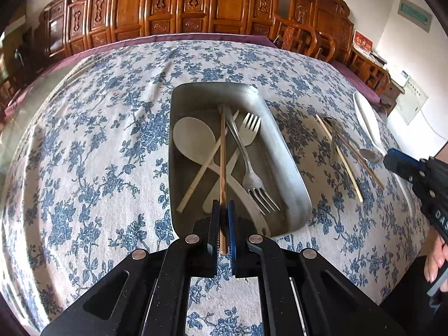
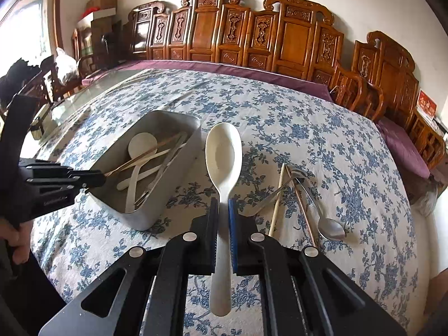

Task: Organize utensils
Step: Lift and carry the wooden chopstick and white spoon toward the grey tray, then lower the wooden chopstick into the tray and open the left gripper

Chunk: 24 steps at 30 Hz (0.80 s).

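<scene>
My left gripper point(image 1: 223, 207) is shut on a brown chopstick point(image 1: 223, 151) and holds it lengthwise over the metal tray point(image 1: 291, 162). The tray holds a cream spoon point(image 1: 193, 137), a cream fork point(image 1: 249, 128), a steel fork point(image 1: 252, 179) and a pale chopstick point(image 1: 196, 179). My right gripper point(image 2: 223, 207) is shut on the handle of a white spoon point(image 2: 223, 154), raised above the cloth right of the tray point(image 2: 179, 165). On the cloth lie a pale chopstick point(image 2: 277, 198), a brown chopstick point(image 2: 303, 210) and two steel spoons point(image 2: 330, 228).
The table wears a blue floral cloth point(image 1: 92, 151). Carved wooden chairs point(image 1: 168, 5) line the far edge. The right gripper's body point(image 1: 420, 179) shows at the right of the left wrist view, and the left gripper point(image 2: 64, 182) at the left of the right wrist view.
</scene>
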Motion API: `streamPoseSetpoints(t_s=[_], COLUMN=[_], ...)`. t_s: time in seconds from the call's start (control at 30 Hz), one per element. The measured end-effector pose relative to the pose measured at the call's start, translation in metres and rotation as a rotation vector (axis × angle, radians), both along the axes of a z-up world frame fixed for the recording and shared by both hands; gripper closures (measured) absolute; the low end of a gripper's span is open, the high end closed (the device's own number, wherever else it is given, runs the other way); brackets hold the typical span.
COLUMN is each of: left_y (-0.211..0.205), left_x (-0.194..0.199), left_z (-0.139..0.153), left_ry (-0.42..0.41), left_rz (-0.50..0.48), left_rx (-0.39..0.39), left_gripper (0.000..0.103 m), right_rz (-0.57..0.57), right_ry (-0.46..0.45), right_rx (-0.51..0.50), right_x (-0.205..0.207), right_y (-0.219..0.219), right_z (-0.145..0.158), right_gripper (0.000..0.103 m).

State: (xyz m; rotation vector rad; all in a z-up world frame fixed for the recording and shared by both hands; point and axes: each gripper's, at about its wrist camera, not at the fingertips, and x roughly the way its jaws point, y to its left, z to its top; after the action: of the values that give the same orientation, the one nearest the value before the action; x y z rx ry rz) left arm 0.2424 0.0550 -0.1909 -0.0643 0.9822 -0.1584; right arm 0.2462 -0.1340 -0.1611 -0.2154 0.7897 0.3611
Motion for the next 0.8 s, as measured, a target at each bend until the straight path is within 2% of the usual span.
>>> streamPoseSetpoints(t_s=[0.3,0.47,0.6,0.8], left_y=[0.005,0.014,0.023,0.036], left_x=[0.009,0.012,0.01,0.009], left_z=[0.004,0.011,0.021,0.034], left_ry=[-0.013,-0.026,-0.056,-0.1], left_rz=[0.013,0.03,0.047,0.067], left_rx=[0.002,-0.01,-0.005,0.031], left_gripper=[0.099,0.082,0.077,0.064], right_rz=[0.035,0.055,0.07,0.074], right_ry=[0.002,0.016,0.027,0.072], right_rx=[-0.035,-0.029,-0.012,0.058], right_x=[-0.001,0.004,0.01,0.028], right_y=[0.023,0.04,0.055,0.076], right_z=[0.007,0.006,0.005,-0.003], right_gripper=[0.094,0.094,0.094,0.094])
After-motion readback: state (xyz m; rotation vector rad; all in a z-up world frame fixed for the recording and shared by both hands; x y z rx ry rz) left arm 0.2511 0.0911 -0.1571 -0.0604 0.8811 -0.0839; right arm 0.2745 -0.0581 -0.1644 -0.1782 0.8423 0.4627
